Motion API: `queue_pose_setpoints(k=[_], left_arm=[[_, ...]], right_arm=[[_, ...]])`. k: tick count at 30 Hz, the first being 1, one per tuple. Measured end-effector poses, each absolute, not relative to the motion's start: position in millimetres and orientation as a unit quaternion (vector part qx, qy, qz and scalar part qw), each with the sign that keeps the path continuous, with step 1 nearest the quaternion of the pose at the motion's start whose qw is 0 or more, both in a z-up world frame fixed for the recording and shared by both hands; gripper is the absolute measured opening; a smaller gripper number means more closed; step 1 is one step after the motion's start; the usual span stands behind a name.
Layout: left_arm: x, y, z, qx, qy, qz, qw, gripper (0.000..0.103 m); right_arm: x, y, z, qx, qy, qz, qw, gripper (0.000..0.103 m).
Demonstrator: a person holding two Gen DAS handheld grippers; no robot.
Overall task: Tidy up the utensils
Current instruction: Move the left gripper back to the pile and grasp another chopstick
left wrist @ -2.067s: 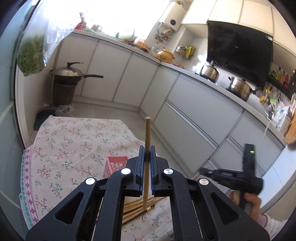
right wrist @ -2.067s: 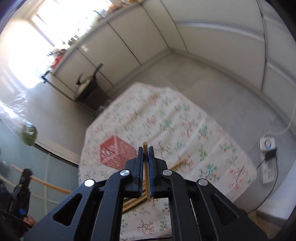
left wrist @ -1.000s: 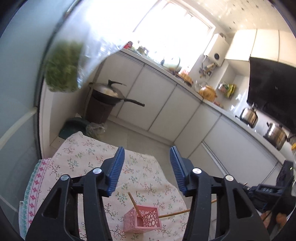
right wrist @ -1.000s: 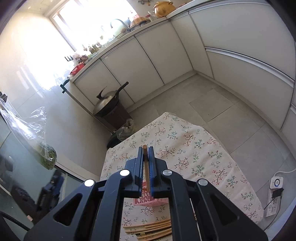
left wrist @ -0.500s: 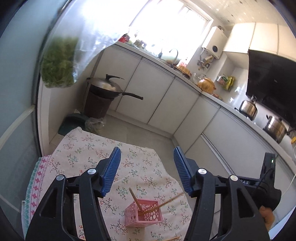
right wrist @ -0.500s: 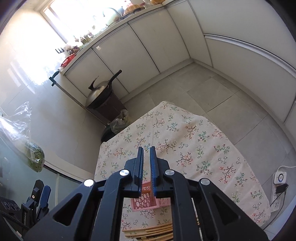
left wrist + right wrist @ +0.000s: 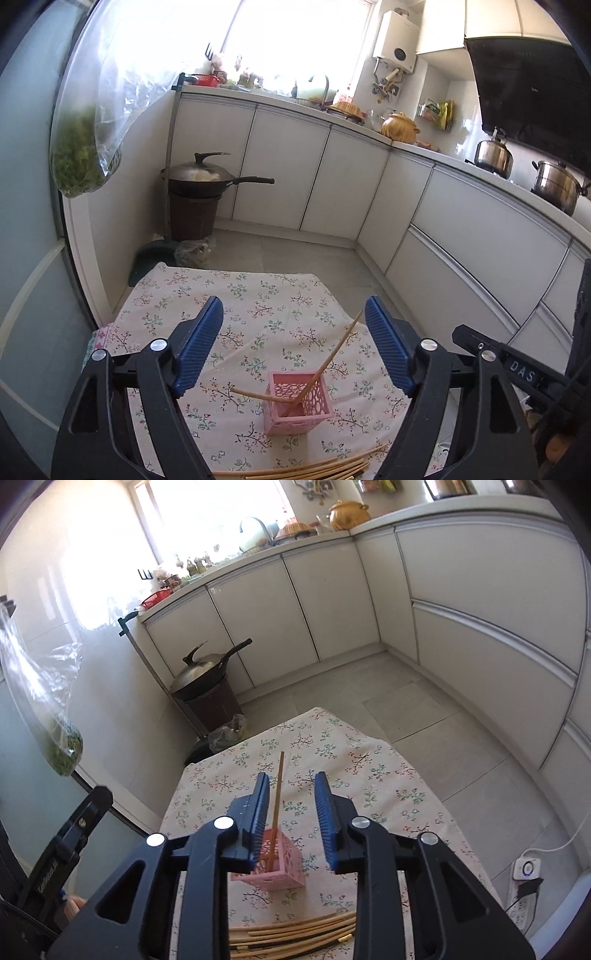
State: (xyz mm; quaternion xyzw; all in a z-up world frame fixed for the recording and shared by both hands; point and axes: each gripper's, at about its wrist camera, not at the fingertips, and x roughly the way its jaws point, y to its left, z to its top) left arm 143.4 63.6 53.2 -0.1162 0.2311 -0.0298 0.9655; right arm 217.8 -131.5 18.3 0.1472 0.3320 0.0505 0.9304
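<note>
A pink lattice basket (image 7: 299, 406) stands on the floral tablecloth (image 7: 177, 295) with two wooden chopsticks in it. One chopstick (image 7: 336, 350) leans up to the right, the other (image 7: 249, 393) leans left. My left gripper (image 7: 293, 314) hangs above the basket, jaws opening wide, nothing between them. In the right wrist view a chopstick (image 7: 279, 794) rises from the basket (image 7: 275, 867) between the opening jaws of my right gripper (image 7: 291, 781), close to the left pad, and neither pad presses on it. Several loose chopsticks (image 7: 295, 930) lie at the near edge.
A lidded wok (image 7: 203, 177) sits on a brown bin beyond the table's far left corner. A plastic bag of greens (image 7: 83, 162) hangs at the left. White cabinets (image 7: 461, 229) line the back and right. A power strip (image 7: 526, 869) lies on the floor, right.
My right gripper went from shut on a chopstick to open, and that chopstick now stands in the basket. My left gripper's jaws spread wider and it shifted over the table.
</note>
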Motion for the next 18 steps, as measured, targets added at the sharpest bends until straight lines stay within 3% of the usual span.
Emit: queue_pose_setpoints(k=[3, 5, 9, 13, 18], left_arm=[[140, 54, 50, -0.097, 0.236, -0.024, 0.967, 0.082], [138, 48, 46, -0.085, 0.240, -0.023, 0.967, 0.084], [133, 37, 42, -0.071, 0.248, -0.024, 0.966, 0.088], [126, 32, 40, -0.062, 0.246, -0.020, 0.967, 0.095], [125, 21, 28, -0.040, 0.266, -0.016, 0.963, 0.096]], right_arm=[[205, -132, 17, 0.135, 0.325, 0.043, 0.935, 0.033], [198, -134, 15, 0.131, 0.321, 0.037, 0.937, 0.042], [187, -140, 12, 0.124, 0.315, 0.026, 0.941, 0.045], [173, -147, 9, 0.113, 0.303, 0.012, 0.946, 0.059], [161, -153, 3, 0.104, 0.302, 0.001, 0.948, 0.067]])
